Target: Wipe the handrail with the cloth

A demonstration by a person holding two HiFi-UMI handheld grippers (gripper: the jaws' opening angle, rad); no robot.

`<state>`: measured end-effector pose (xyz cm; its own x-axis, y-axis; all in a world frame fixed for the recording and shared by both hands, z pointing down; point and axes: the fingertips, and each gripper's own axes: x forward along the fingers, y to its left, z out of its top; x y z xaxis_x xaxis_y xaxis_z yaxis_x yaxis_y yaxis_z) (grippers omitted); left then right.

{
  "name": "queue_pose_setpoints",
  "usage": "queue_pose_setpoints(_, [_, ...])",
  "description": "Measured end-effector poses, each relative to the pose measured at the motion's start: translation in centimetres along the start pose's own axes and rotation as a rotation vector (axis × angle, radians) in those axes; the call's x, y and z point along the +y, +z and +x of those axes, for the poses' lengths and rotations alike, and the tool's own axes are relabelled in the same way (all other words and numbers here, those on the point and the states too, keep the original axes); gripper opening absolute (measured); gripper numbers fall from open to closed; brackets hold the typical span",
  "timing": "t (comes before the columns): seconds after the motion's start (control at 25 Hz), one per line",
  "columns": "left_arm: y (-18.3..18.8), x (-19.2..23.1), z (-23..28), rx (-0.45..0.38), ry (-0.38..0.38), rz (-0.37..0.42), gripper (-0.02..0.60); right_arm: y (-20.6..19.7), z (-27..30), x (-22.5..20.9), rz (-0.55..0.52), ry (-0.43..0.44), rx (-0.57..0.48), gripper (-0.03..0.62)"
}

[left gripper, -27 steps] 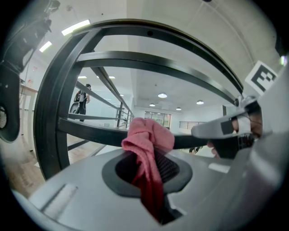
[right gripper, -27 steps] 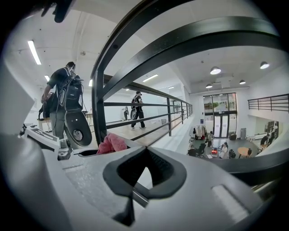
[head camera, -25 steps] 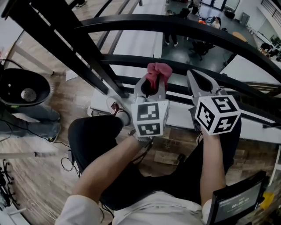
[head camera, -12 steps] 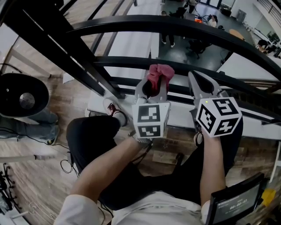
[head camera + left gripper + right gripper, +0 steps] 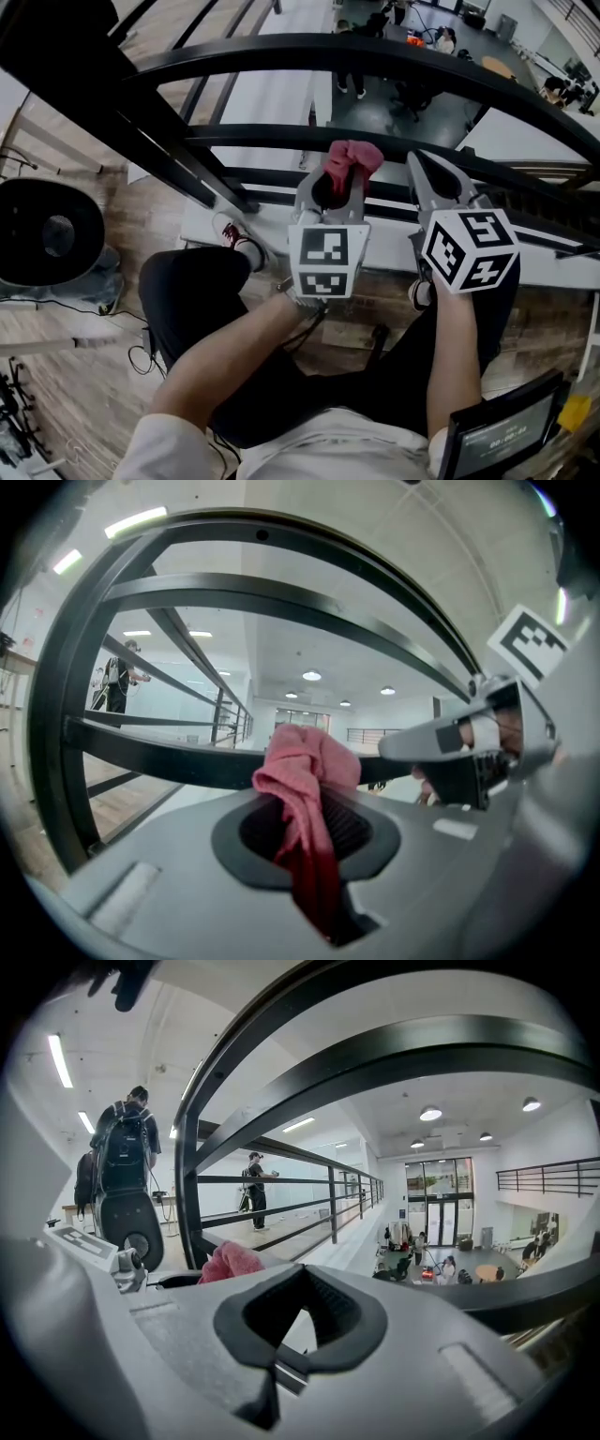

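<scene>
A pink cloth [image 5: 350, 159] sticks out of my left gripper [image 5: 336, 180], which is shut on it. The cloth's bunched top lies against the black middle rail of the handrail [image 5: 253, 136]; a thicker top rail [image 5: 394, 58] curves above. In the left gripper view the cloth [image 5: 306, 769] hangs between the jaws in front of that rail [image 5: 159, 759]. My right gripper [image 5: 424, 167] is held just to the right, jaws shut with nothing between them, its tip near the same rail. The right gripper view shows its jaws [image 5: 298, 1324] bare, with the cloth [image 5: 230, 1262] to their left.
Slanted black railing posts [image 5: 159, 141] cross at upper left. A round black machine base [image 5: 45, 231] stands on the wood floor at left. Beyond the rails is a drop to a lower floor with people [image 5: 352, 84]. A small screen [image 5: 506, 433] sits at lower right.
The left gripper with the cloth has edged slightly right along the rail, and the right gripper has kept beside it. Both stayed shut.
</scene>
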<state>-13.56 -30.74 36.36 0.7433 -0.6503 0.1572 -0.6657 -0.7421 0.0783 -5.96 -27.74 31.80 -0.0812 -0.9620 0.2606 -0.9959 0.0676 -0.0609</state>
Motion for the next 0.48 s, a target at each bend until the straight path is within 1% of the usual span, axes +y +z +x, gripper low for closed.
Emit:
queue_pose_setpoints(0.2, [0.0,-0.8,0.3,0.004,-0.016,-0.003,0.046,0.2,-0.6,-1.0,0.007,-0.015,-0.007,0.002])
queue_pose_setpoints(0.48, [-0.3,-2.3,0.9,0.007,-0.051,0.018,0.049,-0.2,-1.1,-2.0,0.023,-0.036,-0.013,0.002])
